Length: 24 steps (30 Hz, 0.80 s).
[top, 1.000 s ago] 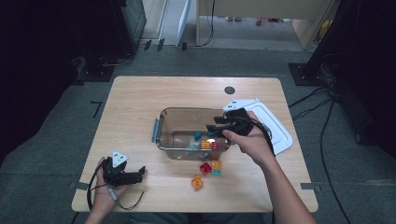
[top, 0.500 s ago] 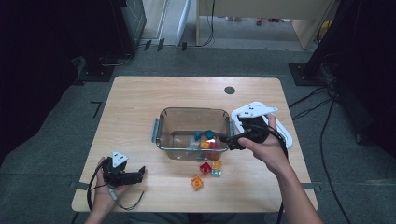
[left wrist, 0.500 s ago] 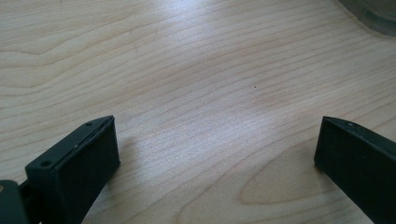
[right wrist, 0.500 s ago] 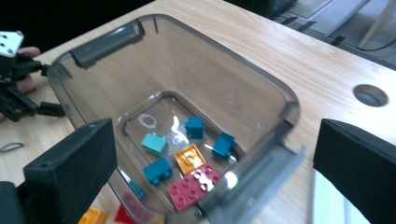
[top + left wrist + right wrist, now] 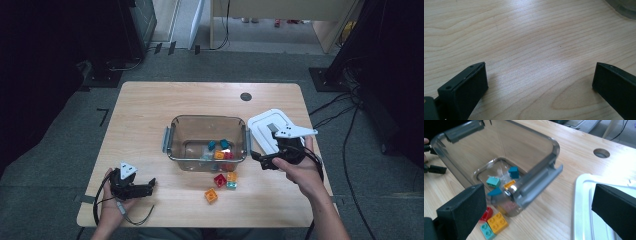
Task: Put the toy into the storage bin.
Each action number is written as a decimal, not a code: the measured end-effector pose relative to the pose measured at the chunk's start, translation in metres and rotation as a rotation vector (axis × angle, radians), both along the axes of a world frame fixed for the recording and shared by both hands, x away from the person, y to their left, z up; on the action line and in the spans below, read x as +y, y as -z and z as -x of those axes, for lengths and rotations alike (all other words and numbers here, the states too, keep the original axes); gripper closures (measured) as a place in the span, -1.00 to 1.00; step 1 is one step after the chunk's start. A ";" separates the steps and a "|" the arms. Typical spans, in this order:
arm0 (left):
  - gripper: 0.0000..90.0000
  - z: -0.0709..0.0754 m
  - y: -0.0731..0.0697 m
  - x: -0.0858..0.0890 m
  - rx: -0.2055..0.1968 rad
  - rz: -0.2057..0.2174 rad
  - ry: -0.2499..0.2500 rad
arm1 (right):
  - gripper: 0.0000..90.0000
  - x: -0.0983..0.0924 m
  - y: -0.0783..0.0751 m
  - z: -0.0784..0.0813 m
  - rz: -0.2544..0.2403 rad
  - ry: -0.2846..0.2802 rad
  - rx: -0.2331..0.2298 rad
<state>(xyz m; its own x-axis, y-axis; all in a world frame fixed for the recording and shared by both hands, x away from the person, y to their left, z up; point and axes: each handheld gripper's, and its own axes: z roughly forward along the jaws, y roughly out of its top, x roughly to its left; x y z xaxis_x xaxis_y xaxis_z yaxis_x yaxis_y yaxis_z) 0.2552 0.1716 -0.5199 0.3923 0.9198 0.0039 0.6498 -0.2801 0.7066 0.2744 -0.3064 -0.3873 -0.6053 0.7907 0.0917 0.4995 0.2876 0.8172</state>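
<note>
right gripper (image 5: 264, 161) jaws just sprang wide, nothing between them, at three o'clock of the clear container (image 5: 207, 142) holding bricks (image 5: 220, 150). loose bricks (image 5: 222, 180) lie at its six. left gripper (image 5: 148, 187) gapes empty over the counter (image 5: 145, 115).

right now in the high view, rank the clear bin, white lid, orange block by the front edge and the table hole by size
1. clear bin
2. white lid, partly hidden by the right gripper, so its full extent is unsure
3. orange block and table hole look about alike, too close to rank
</note>
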 end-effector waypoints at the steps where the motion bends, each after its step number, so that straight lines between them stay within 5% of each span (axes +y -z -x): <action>1: -1.00 0.000 0.000 0.000 0.000 0.000 0.000 | -1.00 -0.002 0.002 0.001 0.001 0.002 0.001; 19: -1.00 0.000 0.000 0.000 0.001 -0.003 0.002 | -1.00 0.000 0.063 0.022 -0.014 0.006 0.083; 24: -1.00 0.000 0.000 0.000 0.001 -0.003 0.002 | -0.79 0.008 0.083 0.028 -0.026 -0.028 0.091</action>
<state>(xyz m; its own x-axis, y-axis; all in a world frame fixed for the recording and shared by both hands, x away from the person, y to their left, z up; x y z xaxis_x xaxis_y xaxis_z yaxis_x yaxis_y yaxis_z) 0.2552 0.1718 -0.5197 0.3944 0.9189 0.0059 0.6501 -0.2835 0.7050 0.2468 -0.2981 -0.4699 -0.6152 0.7704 0.1677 0.5644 0.2818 0.7759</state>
